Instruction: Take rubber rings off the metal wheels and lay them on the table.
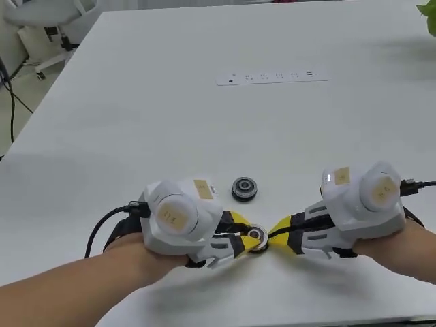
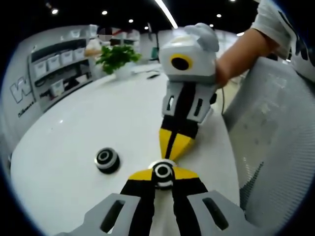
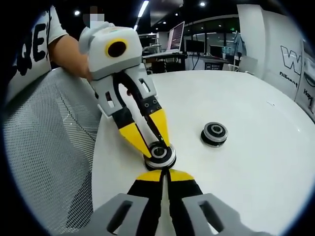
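Note:
A metal wheel (image 1: 256,238) with a black rubber ring sits near the table's front edge, and my left gripper (image 1: 246,237) is shut on it from the left. In the left gripper view the yellow-tipped jaws (image 2: 163,175) clamp the wheel (image 2: 163,172) on both sides. My right gripper (image 1: 272,235) comes in from the right, jaws pressed together, with its tips (image 3: 166,173) against the wheel's rim (image 3: 160,156). Whether they pinch the ring I cannot tell. A second wheel (image 1: 244,189) with its ring on lies flat a little farther back, untouched.
A white power strip (image 1: 272,76) lies flush in the table (image 1: 170,116) farther back. The front edge runs just below both grippers, with a mesh chair back (image 2: 275,128) beyond it. A potted plant (image 2: 115,56) stands at the table's far side.

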